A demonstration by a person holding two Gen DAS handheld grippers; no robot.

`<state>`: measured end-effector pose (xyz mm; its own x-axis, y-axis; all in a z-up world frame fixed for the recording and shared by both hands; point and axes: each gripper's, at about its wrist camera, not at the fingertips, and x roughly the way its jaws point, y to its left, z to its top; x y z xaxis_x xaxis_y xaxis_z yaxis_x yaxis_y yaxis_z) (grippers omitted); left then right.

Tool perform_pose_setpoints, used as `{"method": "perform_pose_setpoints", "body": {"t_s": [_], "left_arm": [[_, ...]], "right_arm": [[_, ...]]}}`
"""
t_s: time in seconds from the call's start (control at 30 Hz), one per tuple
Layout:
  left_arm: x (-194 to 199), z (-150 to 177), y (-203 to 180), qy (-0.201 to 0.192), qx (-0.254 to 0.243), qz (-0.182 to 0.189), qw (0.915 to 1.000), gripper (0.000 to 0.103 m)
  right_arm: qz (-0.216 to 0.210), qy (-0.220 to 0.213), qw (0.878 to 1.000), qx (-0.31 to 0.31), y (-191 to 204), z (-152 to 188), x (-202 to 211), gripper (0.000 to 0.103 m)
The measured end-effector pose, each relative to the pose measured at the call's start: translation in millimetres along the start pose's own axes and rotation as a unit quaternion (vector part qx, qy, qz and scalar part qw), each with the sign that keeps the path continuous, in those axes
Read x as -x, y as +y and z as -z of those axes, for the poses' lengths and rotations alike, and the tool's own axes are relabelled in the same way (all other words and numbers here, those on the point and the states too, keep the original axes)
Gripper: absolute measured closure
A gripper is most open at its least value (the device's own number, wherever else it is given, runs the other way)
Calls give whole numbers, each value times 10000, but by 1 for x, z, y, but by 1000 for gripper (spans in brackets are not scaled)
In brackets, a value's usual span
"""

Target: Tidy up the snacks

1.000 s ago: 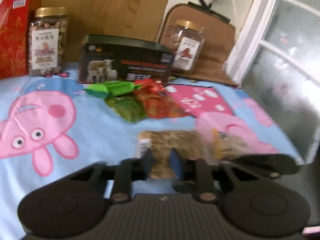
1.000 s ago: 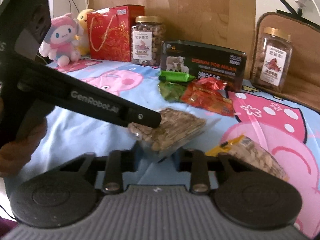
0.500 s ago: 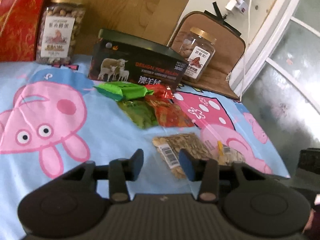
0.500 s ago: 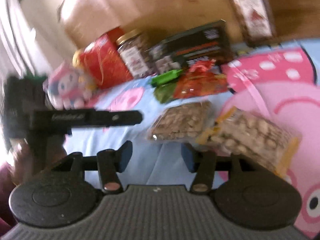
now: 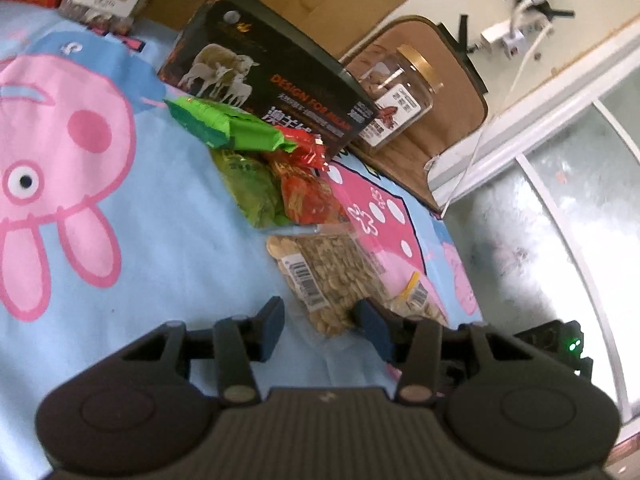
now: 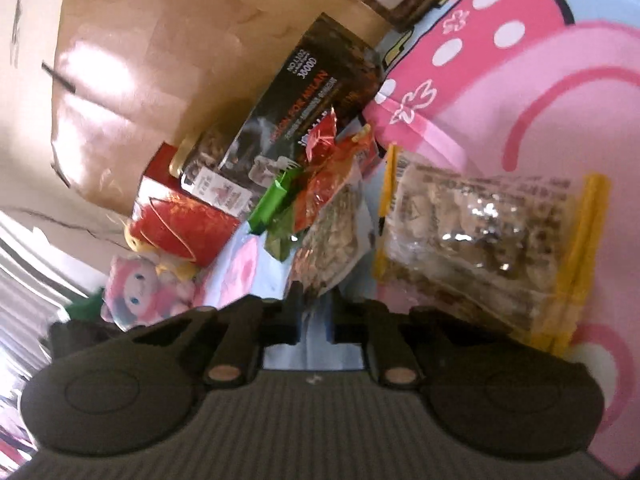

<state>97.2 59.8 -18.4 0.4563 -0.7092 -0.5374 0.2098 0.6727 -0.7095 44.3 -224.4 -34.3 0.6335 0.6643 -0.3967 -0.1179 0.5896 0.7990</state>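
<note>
While snacks lie on the cartoon-pig sheet (image 5: 168,240), left jaws parted, empty, right jaws closing, empty.

Matt printed cloth sheet (image 5: 168,240); clear glossy plastic seed bag (image 5: 328,276); crinkled shiny foil packets, green (image 5: 228,128) and red (image 5: 308,196); glossy black card box (image 5: 272,88); transparent plastic jar (image 5: 394,96), metallic gold lid; ribbed matt black plastic gripper housing, lower frame

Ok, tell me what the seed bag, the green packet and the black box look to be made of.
Seed bag: clear glossy plastic film; the seeds show through.
Green packet: shiny crimped wrapper, probably foil or plastic.
Black box: stiff printed card, likely; sharp edges, slight sheen.
</note>
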Motion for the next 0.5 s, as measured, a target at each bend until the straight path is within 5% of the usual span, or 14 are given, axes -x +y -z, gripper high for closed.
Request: {"method": "perform_pose_setpoints", "body": {"t_s": [0.13,0.3,0.5], "left_arm": [[7,-1,1,-73,238,202,9995,57],[26,-21,-21,-382,-21,392,9985,68],[26,-97,-56,-1031,-724,-277,9916,66]], "right_arm": [[-686,59,9971,-335,-6,0,9,94],[-1261,-39,9916,-295,9,-14,25,94],[-1285,-302,9905,380,61,-78,-4,94]]}}
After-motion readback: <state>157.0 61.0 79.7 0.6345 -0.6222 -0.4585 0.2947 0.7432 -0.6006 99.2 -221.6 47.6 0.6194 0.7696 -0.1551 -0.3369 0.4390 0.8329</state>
